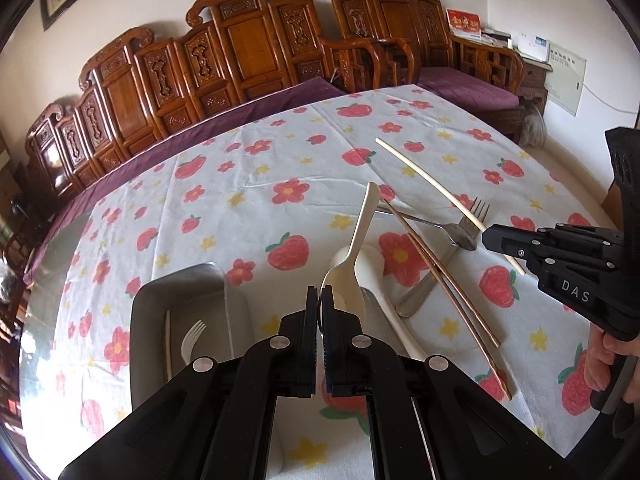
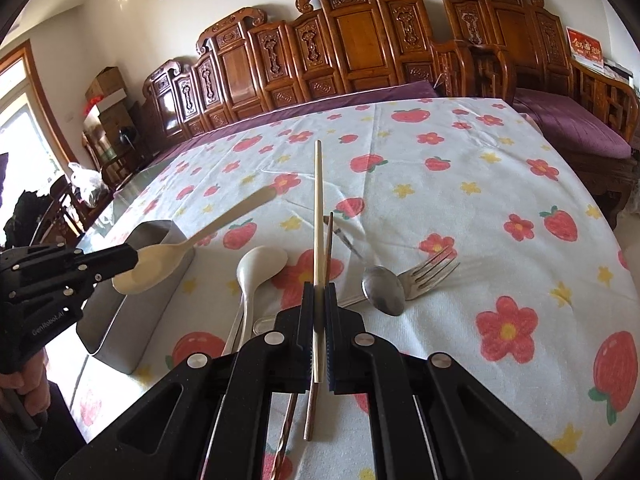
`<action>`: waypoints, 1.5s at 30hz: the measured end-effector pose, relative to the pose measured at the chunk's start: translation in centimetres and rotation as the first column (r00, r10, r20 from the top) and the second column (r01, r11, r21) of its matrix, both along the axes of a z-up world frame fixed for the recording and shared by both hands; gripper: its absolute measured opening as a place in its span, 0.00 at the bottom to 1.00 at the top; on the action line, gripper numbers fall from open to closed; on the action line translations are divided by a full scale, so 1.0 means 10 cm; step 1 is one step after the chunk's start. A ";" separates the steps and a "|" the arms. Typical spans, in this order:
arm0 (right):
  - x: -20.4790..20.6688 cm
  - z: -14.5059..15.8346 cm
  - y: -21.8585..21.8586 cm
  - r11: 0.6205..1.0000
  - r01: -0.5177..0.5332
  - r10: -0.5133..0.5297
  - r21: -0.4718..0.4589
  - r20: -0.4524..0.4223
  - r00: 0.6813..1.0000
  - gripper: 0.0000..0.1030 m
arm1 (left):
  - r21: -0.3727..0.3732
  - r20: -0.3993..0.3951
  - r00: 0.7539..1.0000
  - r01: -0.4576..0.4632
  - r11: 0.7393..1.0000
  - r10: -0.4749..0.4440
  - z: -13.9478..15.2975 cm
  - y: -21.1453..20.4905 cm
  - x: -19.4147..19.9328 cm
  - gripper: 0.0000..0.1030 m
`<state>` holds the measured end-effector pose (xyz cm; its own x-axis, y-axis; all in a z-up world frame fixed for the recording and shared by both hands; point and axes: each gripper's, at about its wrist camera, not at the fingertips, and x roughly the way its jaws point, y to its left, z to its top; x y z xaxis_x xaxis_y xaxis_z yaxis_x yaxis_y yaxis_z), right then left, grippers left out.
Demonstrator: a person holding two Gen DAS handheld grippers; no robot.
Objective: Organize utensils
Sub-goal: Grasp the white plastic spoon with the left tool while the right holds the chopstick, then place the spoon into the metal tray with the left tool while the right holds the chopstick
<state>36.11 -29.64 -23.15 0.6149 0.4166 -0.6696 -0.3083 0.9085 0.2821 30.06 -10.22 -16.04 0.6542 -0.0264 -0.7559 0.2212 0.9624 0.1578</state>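
Note:
My left gripper [image 1: 320, 294] is shut on the bowl of a cream plastic spoon [image 1: 352, 256], held above the table with its handle pointing away; it also shows in the right wrist view [image 2: 160, 262]. My right gripper [image 2: 319, 290] is shut on a pale chopstick [image 2: 318, 216], lifted off the cloth; it also shows in the left wrist view [image 1: 432, 184]. A grey metal tray [image 1: 180, 300] at lower left holds a white plastic fork [image 1: 192, 340] and a pale chopstick [image 1: 168, 344]. On the cloth lie a white ceramic spoon [image 2: 256, 276], a metal spoon [image 2: 382, 294], a metal fork [image 2: 428, 276] and brown chopsticks [image 1: 448, 276].
The table carries a white cloth [image 2: 460, 184] printed with strawberries and flowers. Carved wooden benches [image 2: 360, 40] with purple cushions stand behind the far edge. The table's right edge [image 1: 568, 168] drops to the floor.

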 end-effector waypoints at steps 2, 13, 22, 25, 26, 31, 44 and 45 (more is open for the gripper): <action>-0.01 0.00 0.05 1.000 -0.010 0.010 -0.009 -0.002 1.000 0.06 | -0.016 0.002 1.000 -0.009 1.000 0.009 0.01 0.08 -0.03 0.01; -0.20 -0.05 0.35 0.996 -0.060 0.059 -0.060 -0.013 0.998 0.06 | -0.067 0.016 0.997 -0.078 0.995 0.079 0.10 0.63 -0.28 0.01; -0.39 0.08 0.49 0.996 -0.084 0.084 -0.039 0.007 0.996 0.06 | -0.082 0.026 0.986 -0.161 0.983 0.164 0.15 1.15 -0.44 0.01; -0.44 0.12 0.55 0.995 -0.098 0.098 -0.038 0.016 0.995 0.06 | -0.084 0.017 0.980 -0.195 0.977 0.197 0.11 1.31 -0.45 0.01; -0.45 0.13 0.58 0.994 -0.104 0.105 -0.037 0.019 0.994 0.06 | -0.085 0.013 0.978 -0.206 0.975 0.208 0.08 1.35 -0.45 0.01; -0.49 0.18 0.70 0.990 -0.136 0.137 -0.035 0.033 0.990 0.06 | -0.067 -0.016 0.968 -0.249 0.966 0.249 -0.10 1.47 -0.42 0.01; -0.49 0.18 0.78 0.987 -0.158 0.159 -0.030 0.031 0.987 0.06 | -0.059 -0.069 0.949 -0.312 0.948 0.308 -0.43 1.59 -0.38 0.02; -0.49 0.18 0.79 0.987 -0.160 0.161 -0.030 0.031 0.986 0.06 | -0.061 -0.065 0.950 -0.311 0.949 0.307 -0.43 1.58 -0.38 0.02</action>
